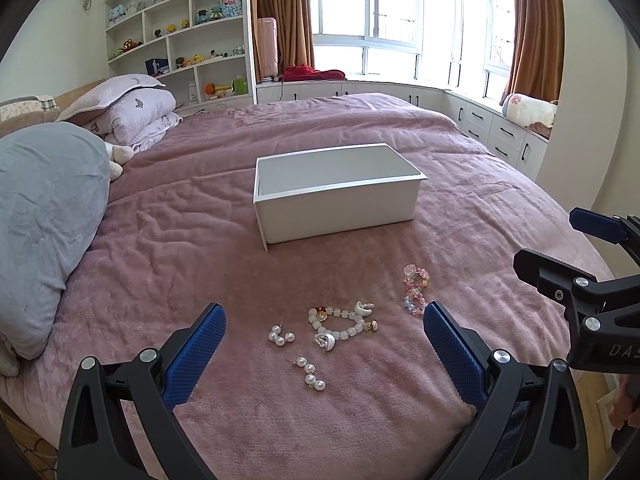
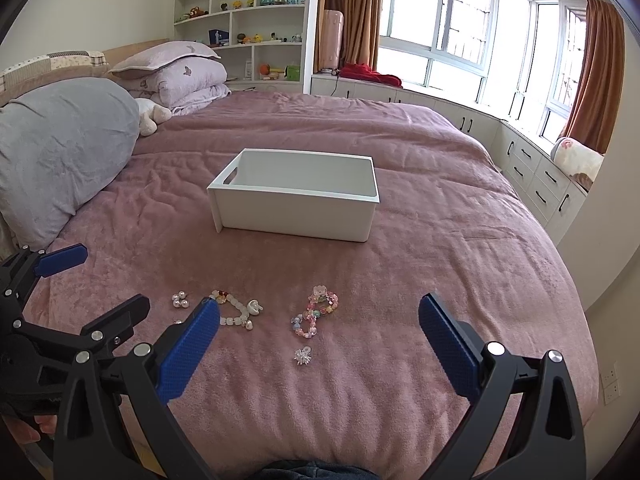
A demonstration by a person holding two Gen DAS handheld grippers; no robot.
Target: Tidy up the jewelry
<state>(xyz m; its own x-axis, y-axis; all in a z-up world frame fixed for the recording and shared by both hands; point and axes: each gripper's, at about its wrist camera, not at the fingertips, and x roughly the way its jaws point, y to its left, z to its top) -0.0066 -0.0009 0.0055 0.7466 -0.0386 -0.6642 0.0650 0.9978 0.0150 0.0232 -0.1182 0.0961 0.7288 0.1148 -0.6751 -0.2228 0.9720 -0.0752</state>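
A white open box (image 1: 340,200) (image 2: 296,204) stands on the pink bedspread. Jewelry lies loose in front of it: a white bead bracelet (image 1: 340,326) (image 2: 236,312), pearl earrings (image 1: 281,335) (image 1: 311,374) (image 2: 180,300), a pastel bead bracelet (image 1: 415,290) (image 2: 316,316) and a small sparkly piece (image 2: 303,356). My left gripper (image 1: 324,350) is open above the white bracelet and pearls, holding nothing. My right gripper (image 2: 318,340) is open above the pastel bracelet and sparkly piece, holding nothing. Each gripper shows at the edge of the other's view.
A grey pillow (image 1: 44,232) and folded lilac bedding (image 1: 136,116) lie at the left. A toy shelf (image 1: 180,32) stands behind. Window-seat cabinets (image 2: 532,176) run along the right. The bed edge is close below both grippers.
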